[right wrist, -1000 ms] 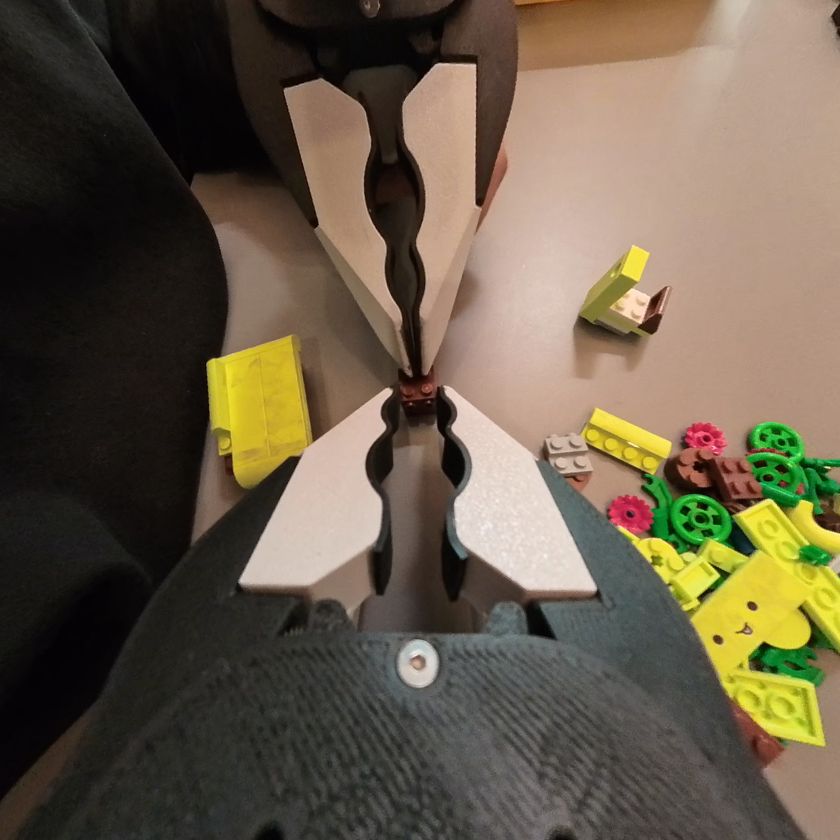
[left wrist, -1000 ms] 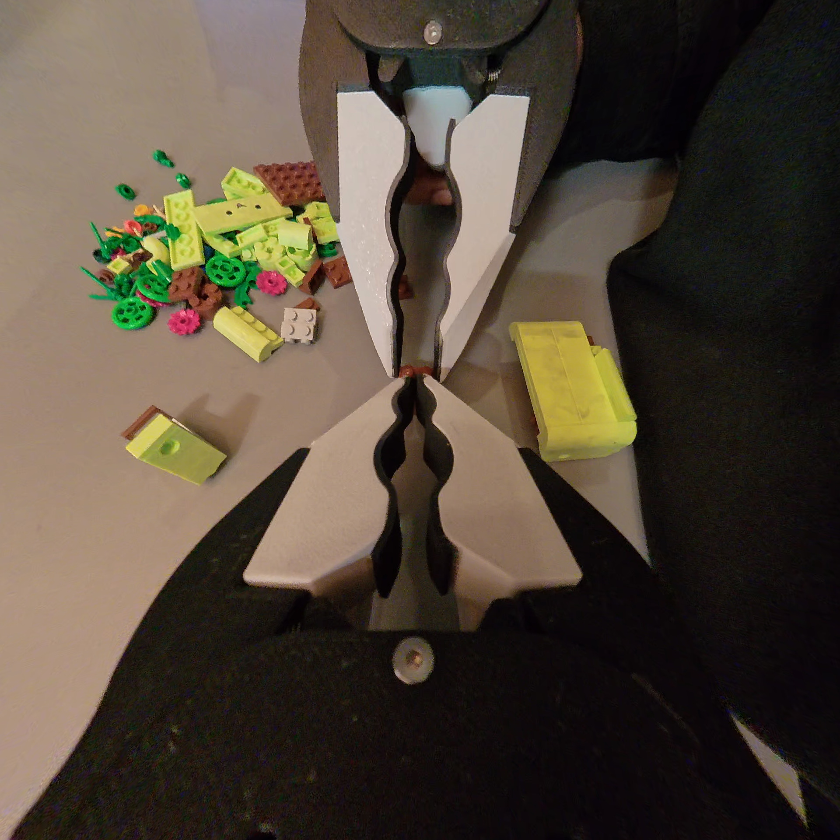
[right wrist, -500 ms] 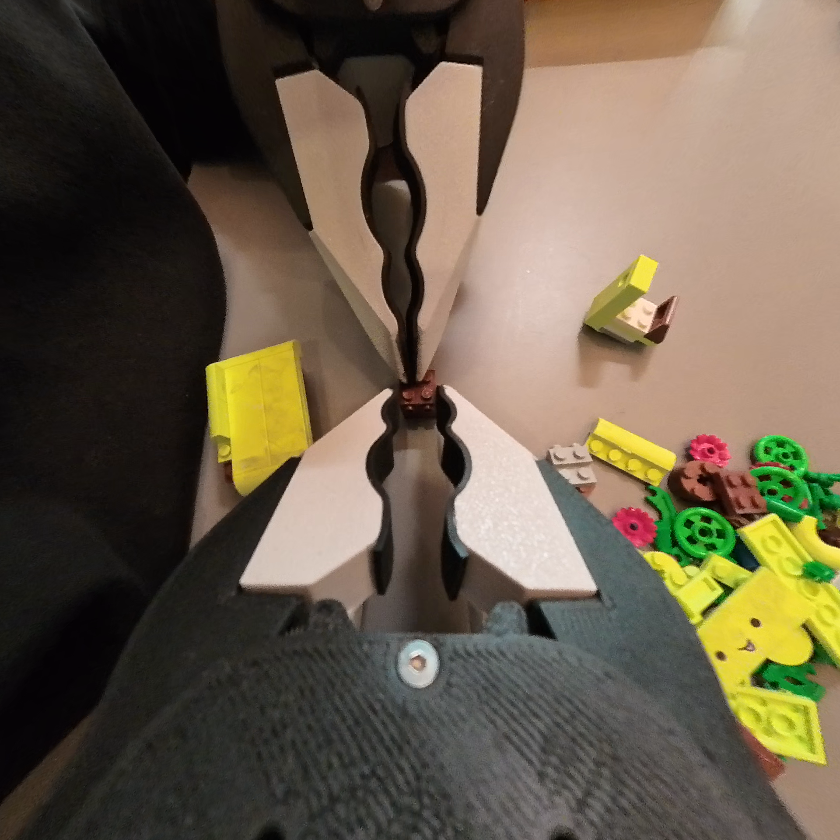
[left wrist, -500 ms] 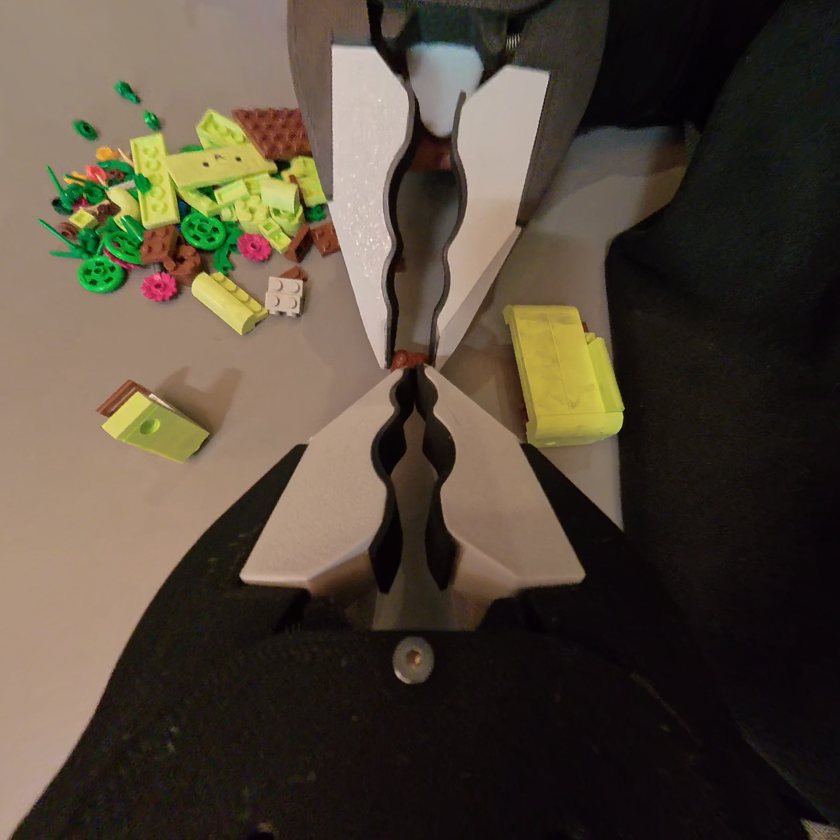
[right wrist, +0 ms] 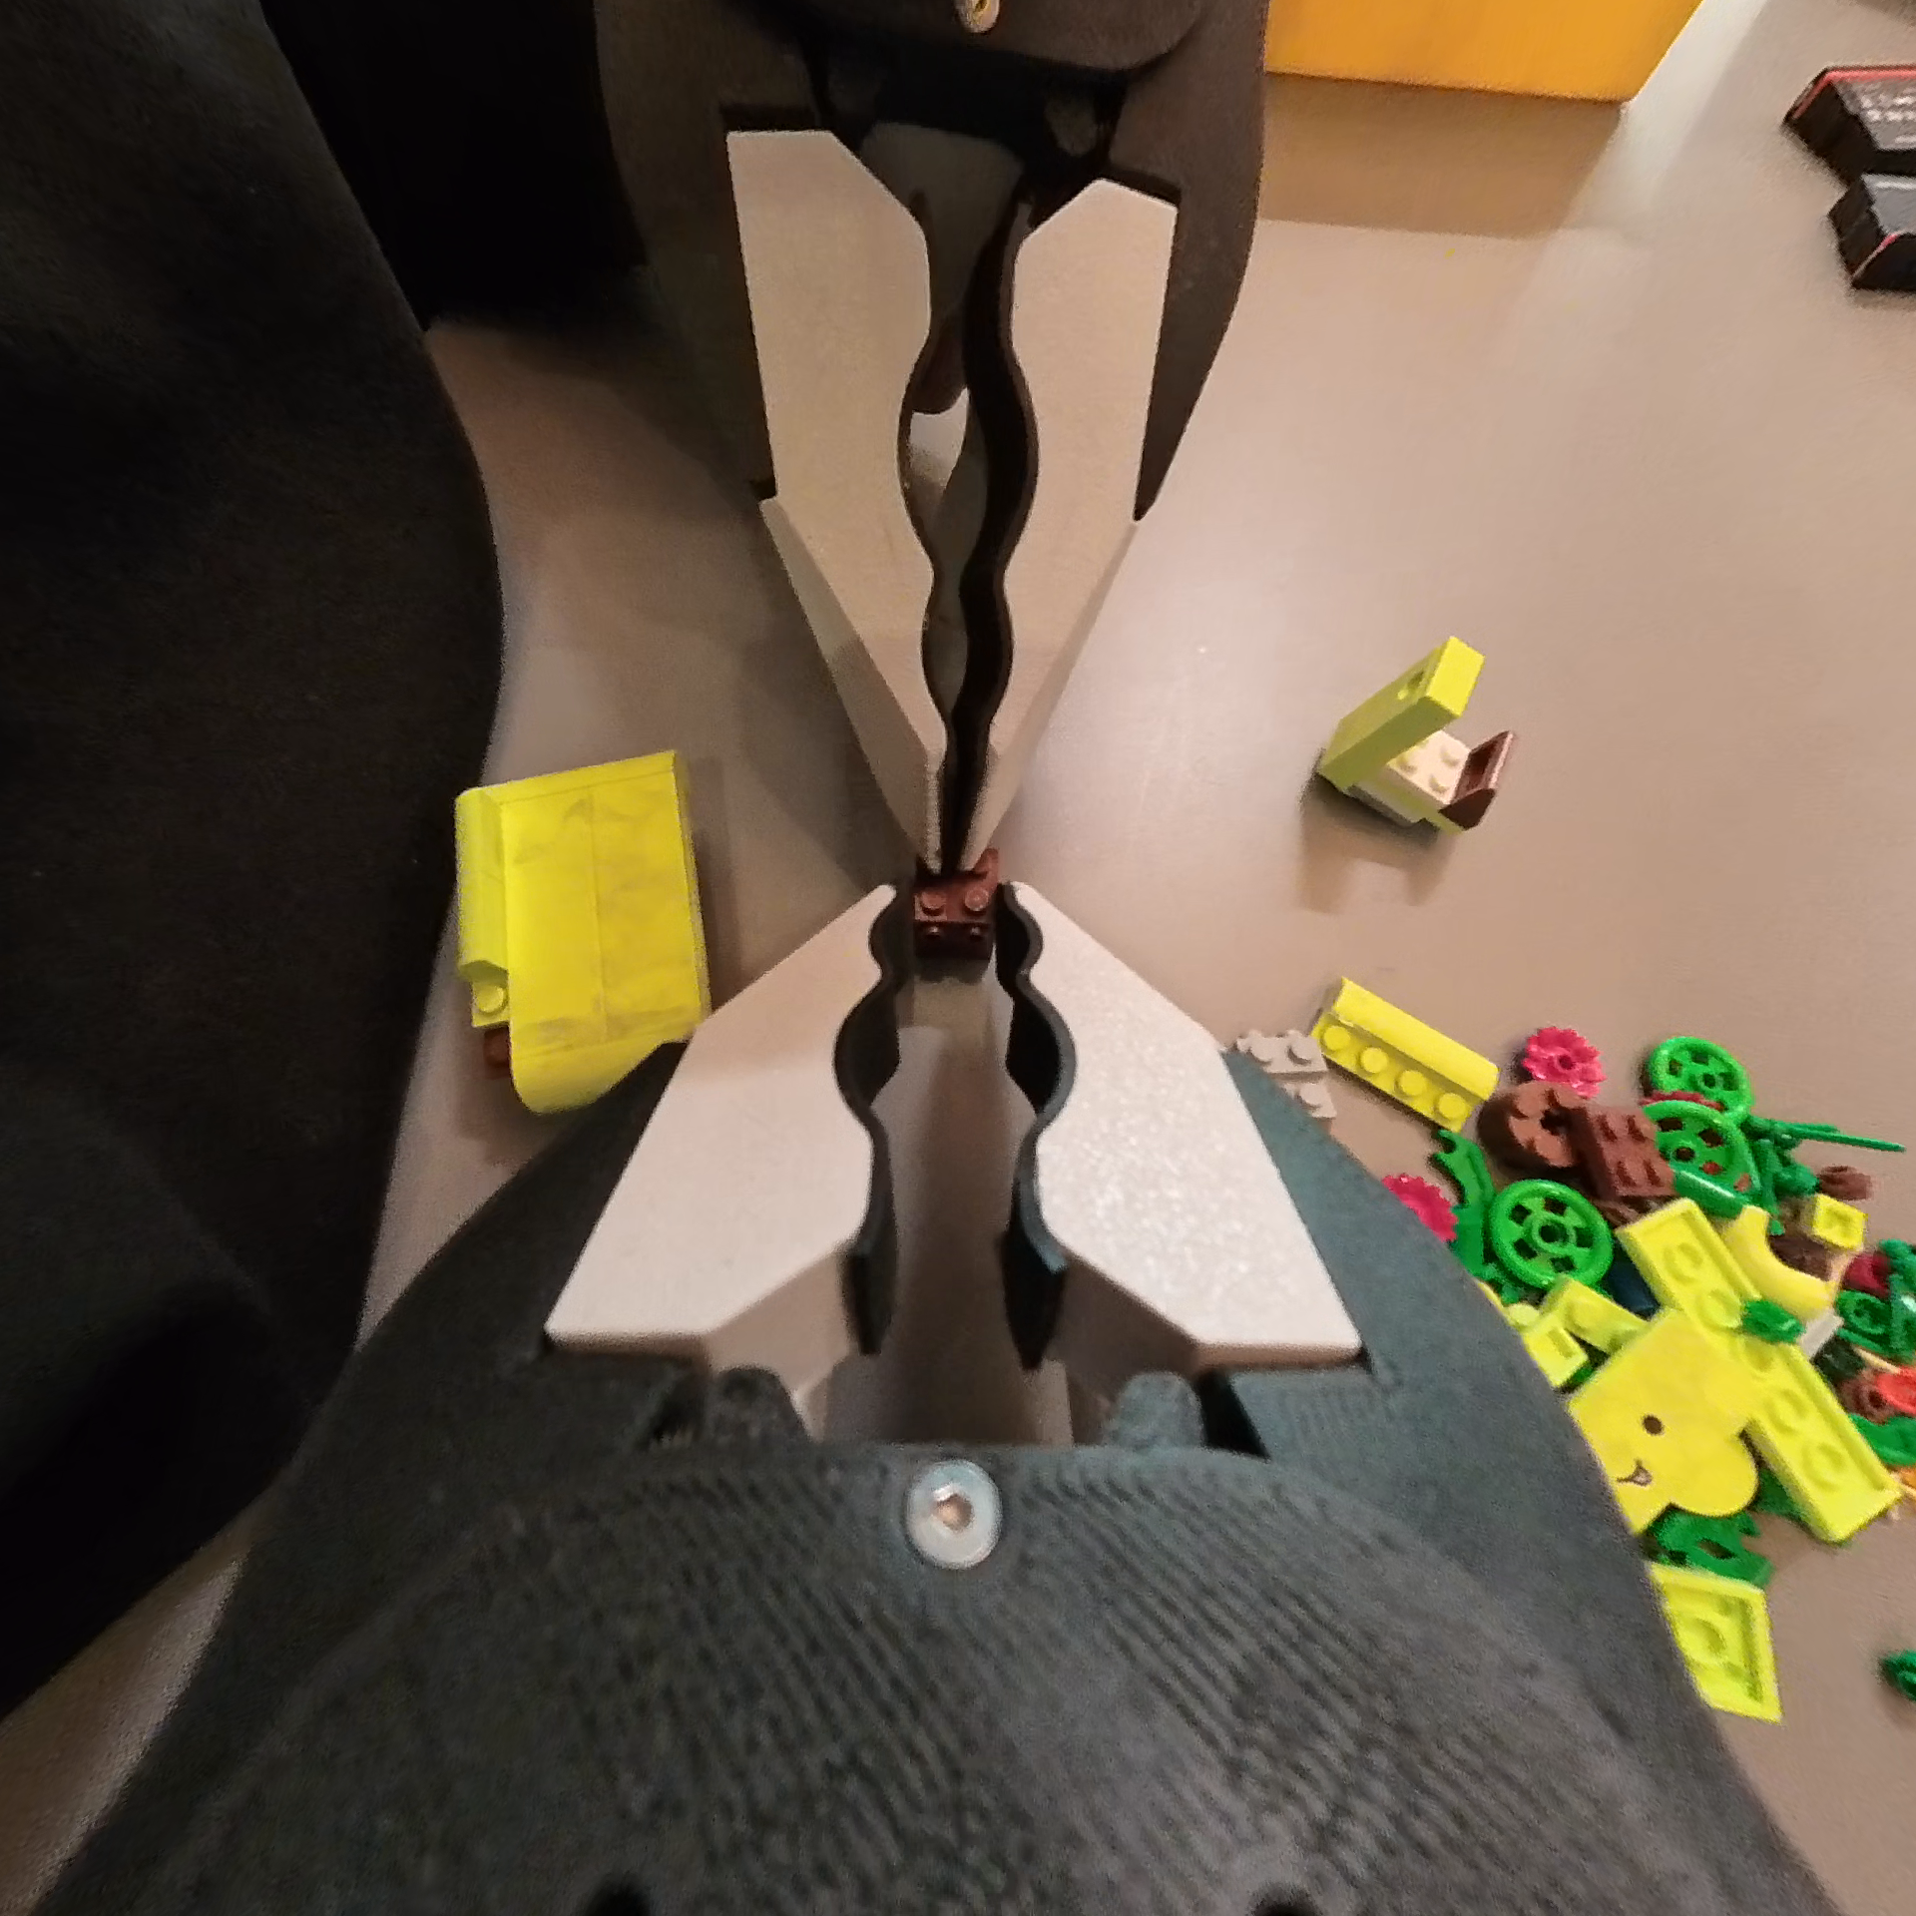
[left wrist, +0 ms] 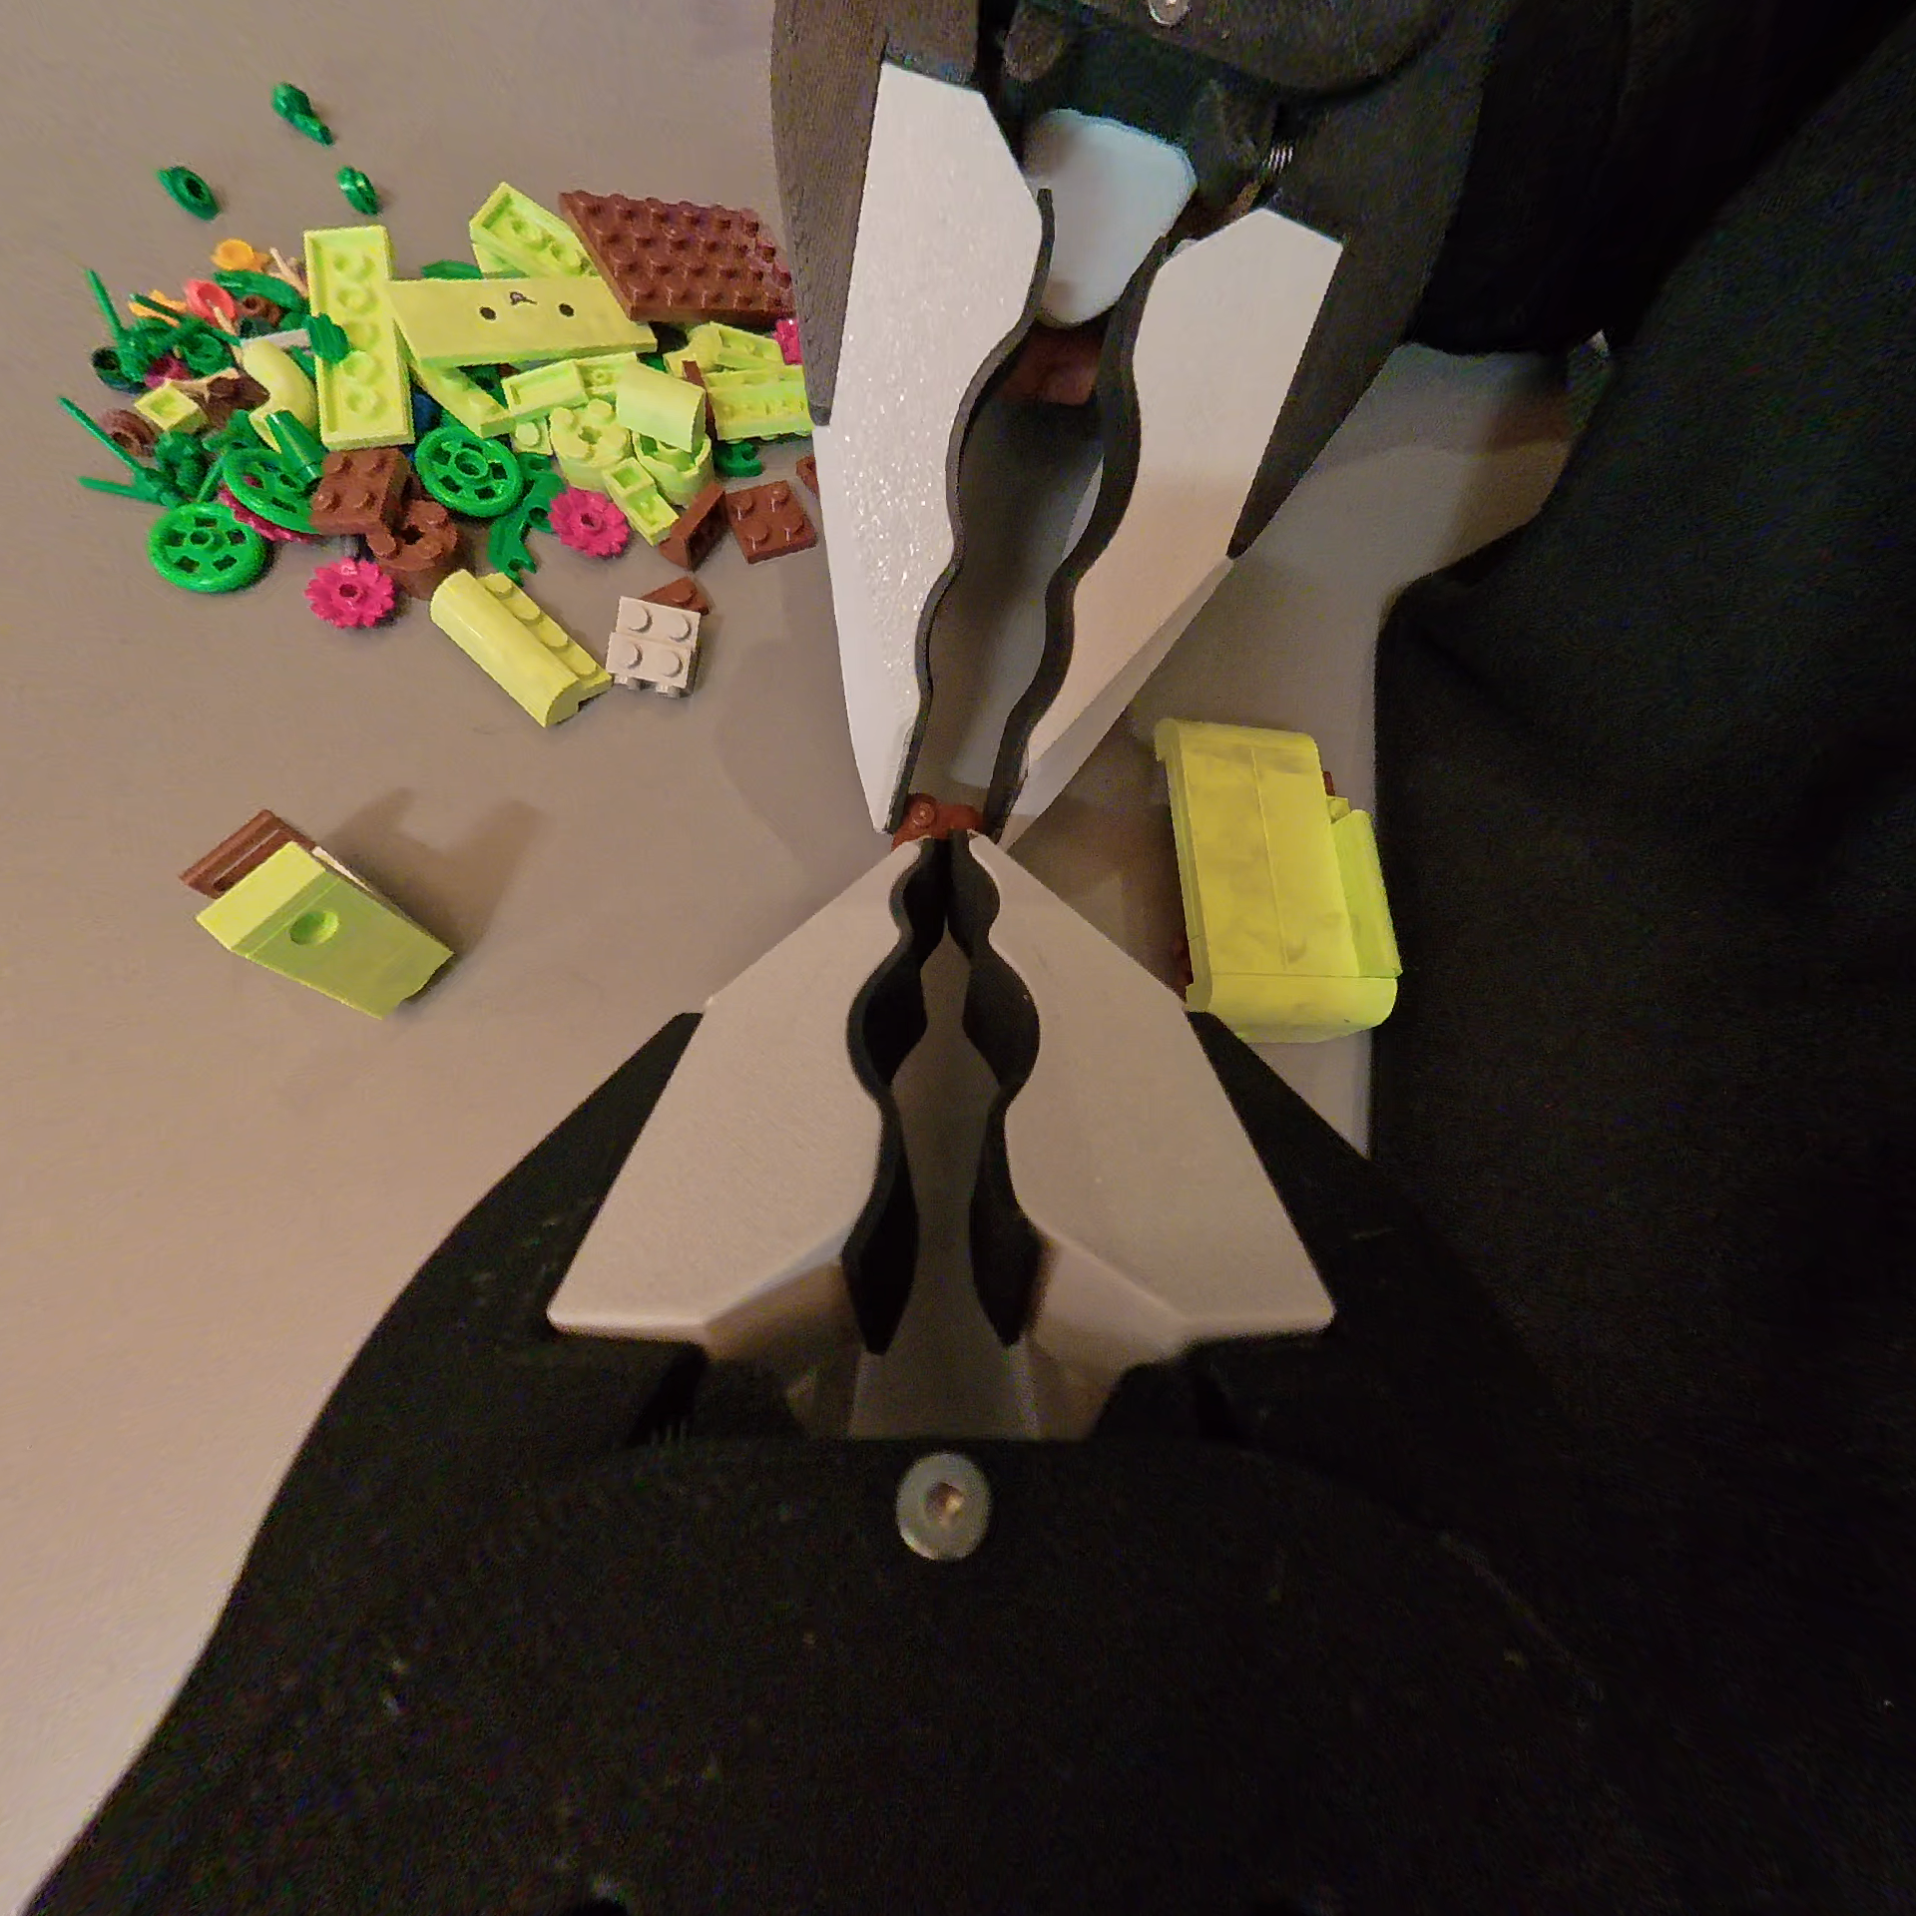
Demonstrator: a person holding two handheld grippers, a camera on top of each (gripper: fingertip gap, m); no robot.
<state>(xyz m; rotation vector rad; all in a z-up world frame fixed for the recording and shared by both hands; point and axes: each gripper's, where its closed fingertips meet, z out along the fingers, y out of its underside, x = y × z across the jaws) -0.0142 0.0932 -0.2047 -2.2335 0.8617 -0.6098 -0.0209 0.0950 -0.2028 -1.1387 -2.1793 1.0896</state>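
Left wrist view: over the last second the right gripper [left wrist: 946, 800], coming in from the top, has tipped over toward the right, while the meeting point of the two tools has not moved. Its tips sit narrowly apart, one on each side of the small brown brick [left wrist: 938, 819]. The left gripper [left wrist: 946, 852] is almost closed, pinching the near edge of that brick, which is held clear above the table [left wrist: 311, 1296]. Counted here:
- two grippers
- one held brick
- one lime block [left wrist: 1270, 881] just right of the tips
- one lime-and-brown wedge [left wrist: 311, 923] alone on the left
- one grey plate [left wrist: 653, 648]
- one pile [left wrist: 467, 394], with three green wheels and at least two pink flowers

Right wrist view: the left gripper [right wrist: 959, 845] now leans where it stood straighter before, and the view has lifted enough to show the far edge of the table. The right gripper [right wrist: 954, 918] is narrow, clamping the brick [right wrist: 949, 904] by its sides, and the left tips are closed on its top edge — both tools hold it. Counted here:
- one block [right wrist: 591, 902] on the left
- one wedge [right wrist: 1400, 736]
- one pile [right wrist: 1680, 1296]
- two dark boxes [right wrist: 1866, 166] far right
- one yellow box [right wrist: 1452, 41] at the top
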